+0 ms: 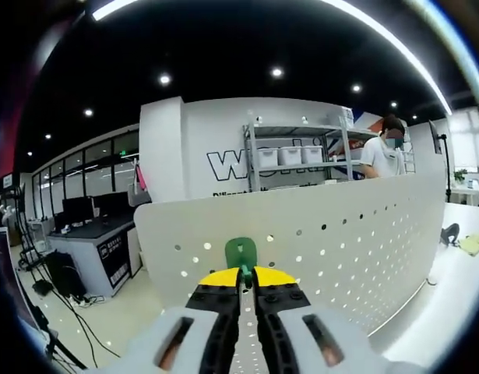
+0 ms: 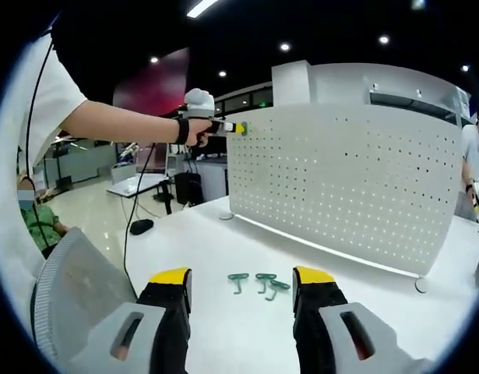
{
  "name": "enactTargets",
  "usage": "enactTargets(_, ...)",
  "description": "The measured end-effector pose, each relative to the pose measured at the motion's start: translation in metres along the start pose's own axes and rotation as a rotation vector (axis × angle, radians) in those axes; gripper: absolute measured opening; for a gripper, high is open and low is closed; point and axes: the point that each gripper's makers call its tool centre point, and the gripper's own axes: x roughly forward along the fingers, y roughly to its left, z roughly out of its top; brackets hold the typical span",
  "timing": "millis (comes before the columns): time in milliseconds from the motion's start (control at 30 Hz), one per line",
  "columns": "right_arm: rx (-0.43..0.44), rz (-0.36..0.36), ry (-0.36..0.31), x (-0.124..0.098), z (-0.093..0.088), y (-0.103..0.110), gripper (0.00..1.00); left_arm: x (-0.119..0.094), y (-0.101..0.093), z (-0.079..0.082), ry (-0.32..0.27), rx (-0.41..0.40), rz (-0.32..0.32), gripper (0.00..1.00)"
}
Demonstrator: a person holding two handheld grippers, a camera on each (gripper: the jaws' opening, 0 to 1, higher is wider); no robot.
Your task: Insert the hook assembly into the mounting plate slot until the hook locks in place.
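My left claw (image 1: 247, 273) is raised level with the top edge of the white perforated mounting plate (image 1: 340, 249), its yellow-tipped jaws closed on a green hook (image 1: 241, 253) whose rounded head stands just against the plate's face. The right gripper view shows that pose from the side — my arm stretched out, the hand (image 2: 198, 117) holding the left claw (image 2: 237, 128) at the plate's upper left corner. My right claw (image 2: 243, 284) hangs low over the white tabletop (image 2: 223, 241), jaws spread wide and holding nothing. Between them, on the tabletop, lie 3 spare green hooks (image 2: 258, 282) — in front of the upright plate (image 2: 348, 179).
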Motion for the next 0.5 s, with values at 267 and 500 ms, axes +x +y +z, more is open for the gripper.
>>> enactTargets(267, -0.013, 0.006, 0.001, -0.002, 0.003, 0.000, 0.53, -0.009, -0.002, 0.003, -0.004, 0.005, -0.005, 0.13)
enactTargets(500, -0.017, 0.025, 0.000, 0.002, 0.005, 0.004, 0.53, -0.014, -0.003, 0.004, -0.005, 0.027, -0.021, 0.15)
